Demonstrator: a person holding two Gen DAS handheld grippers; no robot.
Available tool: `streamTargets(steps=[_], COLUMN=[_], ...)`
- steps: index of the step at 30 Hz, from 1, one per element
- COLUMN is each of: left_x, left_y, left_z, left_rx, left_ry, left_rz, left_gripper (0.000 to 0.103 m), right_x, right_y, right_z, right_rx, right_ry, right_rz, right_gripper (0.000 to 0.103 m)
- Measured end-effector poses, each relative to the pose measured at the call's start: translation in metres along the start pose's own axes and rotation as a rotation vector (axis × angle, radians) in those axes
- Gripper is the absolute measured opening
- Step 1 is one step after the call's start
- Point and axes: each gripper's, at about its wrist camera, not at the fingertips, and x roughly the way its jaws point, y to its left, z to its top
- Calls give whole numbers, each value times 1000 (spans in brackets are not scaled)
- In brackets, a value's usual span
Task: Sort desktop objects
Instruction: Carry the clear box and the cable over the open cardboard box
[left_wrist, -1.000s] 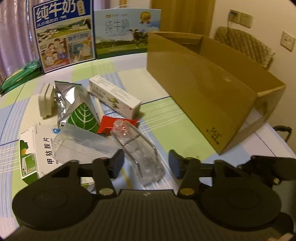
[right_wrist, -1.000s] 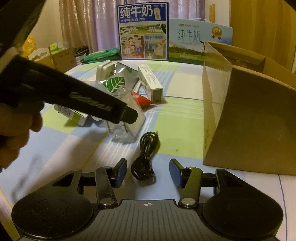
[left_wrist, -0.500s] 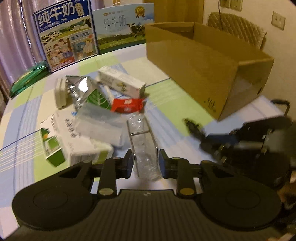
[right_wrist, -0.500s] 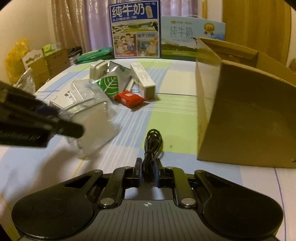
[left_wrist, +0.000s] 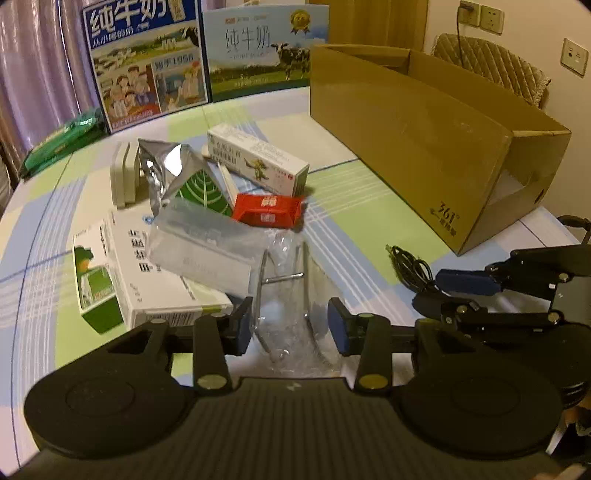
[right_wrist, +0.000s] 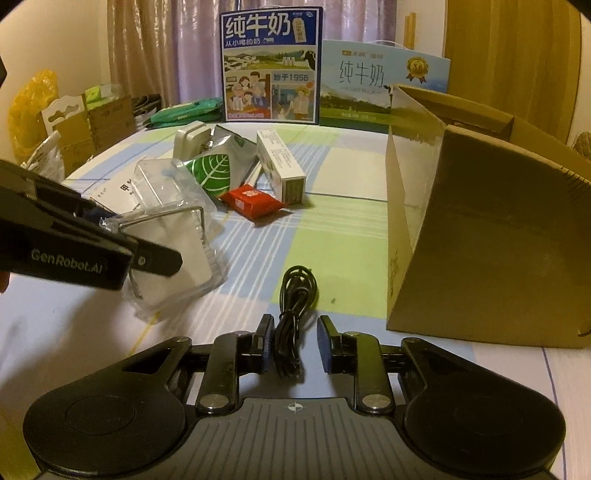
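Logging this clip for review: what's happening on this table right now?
A person is sorting clutter with two tongs. The left tongs straddle a clear plastic packet, jaws open. The right tongs straddle a coiled black cable, also open. The cardboard box stands beside them; other packets remain on the table.

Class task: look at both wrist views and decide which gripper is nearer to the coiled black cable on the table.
Right. The right gripper has its fingers on either side of the black cable. The left gripper is off to the cable's left, straddling the clear plastic packet.
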Motion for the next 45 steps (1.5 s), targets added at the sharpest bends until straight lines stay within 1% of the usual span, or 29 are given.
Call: streamTargets(steps=[2,6,10,13,14,15,18,20,21,25,35,41,45], left_x=[-1,-1,0,0,1,1,2,1,1,-3,-27,-55,-72], left_y=[1,1,-1,-1,-2,-2,-4,-5,-6,-10,-17,-25,-37], left_z=[-1,-1,-1,-2,-2,-2,-2,-2,-2,-2,3,16,31], left_rx=[-9,-1,12,14,18,22,32,32,29,45,59,53,62], left_ry=[-3,-4,-9,-11,-11,-11,-8,-9,-10,-10,-40,-73,-108], left_rz=[-7,-6,5,8,10,12,15,7,1,3,6,14,11], left_gripper=[30,29,32,33,33,33,33,29,24,23,23,23,23], right_x=[2,6,9,11,11,12,10,9,8,1,-33,-67,-91], right_y=[2,7,8,9,9,9,9,9,8,7,2,-1,-7], right_z=[1,3,4,5,5,5,5,6,5,7,15,32,47], right_rx=[-10,-42,-44,-42,-41,-40,-40,-35,-29,-26,18,31,37], right_ry=[-3,-9,-14,-14,-12,-11,-5,-3,-3,-13,-44,-111,-167], right_rz=[8,14,8,3,3,6,-1,-2,-2,-7,-28,-31,-45], right_gripper=[23,23,23,22,21,13,11,11,10,10,10,10,10])
